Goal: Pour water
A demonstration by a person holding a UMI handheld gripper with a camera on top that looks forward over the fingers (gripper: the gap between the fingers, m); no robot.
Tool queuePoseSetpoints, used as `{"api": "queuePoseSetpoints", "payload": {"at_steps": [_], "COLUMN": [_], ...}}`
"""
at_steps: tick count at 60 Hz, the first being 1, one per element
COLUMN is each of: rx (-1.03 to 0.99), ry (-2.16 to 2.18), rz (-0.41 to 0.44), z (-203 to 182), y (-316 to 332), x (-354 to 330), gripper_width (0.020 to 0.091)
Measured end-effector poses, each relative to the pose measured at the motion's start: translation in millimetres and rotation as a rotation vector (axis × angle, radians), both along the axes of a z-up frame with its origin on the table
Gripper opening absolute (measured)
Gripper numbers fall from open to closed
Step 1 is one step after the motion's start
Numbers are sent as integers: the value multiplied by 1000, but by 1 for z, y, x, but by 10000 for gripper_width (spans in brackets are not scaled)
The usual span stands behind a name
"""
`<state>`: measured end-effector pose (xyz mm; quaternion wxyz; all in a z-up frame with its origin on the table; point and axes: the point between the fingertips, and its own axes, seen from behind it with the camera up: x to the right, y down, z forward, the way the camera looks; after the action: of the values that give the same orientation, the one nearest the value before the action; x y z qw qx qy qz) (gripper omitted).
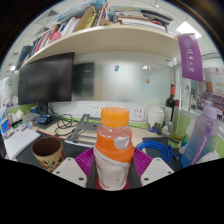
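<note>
A clear bottle [113, 158] with an orange cap and an orange-and-white label stands upright between my gripper's [113, 172] two fingers. Both purple pads [87, 158] press against its sides, so the gripper is shut on the bottle. The bottle seems lifted above the desk, though its base is hidden. A brown paper cup [47, 152] stands to the left of the fingers, on the desk, its mouth open upward.
A blue coiled cable or hoop [157, 152] lies right of the bottle. A clear plastic bottle [200, 135] leans at the far right. Beyond are a dark monitor [48, 80], a keyboard area, cables and a shelf of books [95, 22].
</note>
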<state>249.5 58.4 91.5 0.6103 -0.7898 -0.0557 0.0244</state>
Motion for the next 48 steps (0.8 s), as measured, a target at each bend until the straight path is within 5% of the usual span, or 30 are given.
{"api": "queuePoseSetpoints", "payload": {"at_steps": [8, 22, 48], "rx": [-60, -155, -137], "ry": [-25, -41, -4], "rz": [-50, -154, -218], "z": [1, 44, 120], "y": [-19, -103, -170], "x": [8, -15, -63], "gripper_width": [805, 801, 812]}}
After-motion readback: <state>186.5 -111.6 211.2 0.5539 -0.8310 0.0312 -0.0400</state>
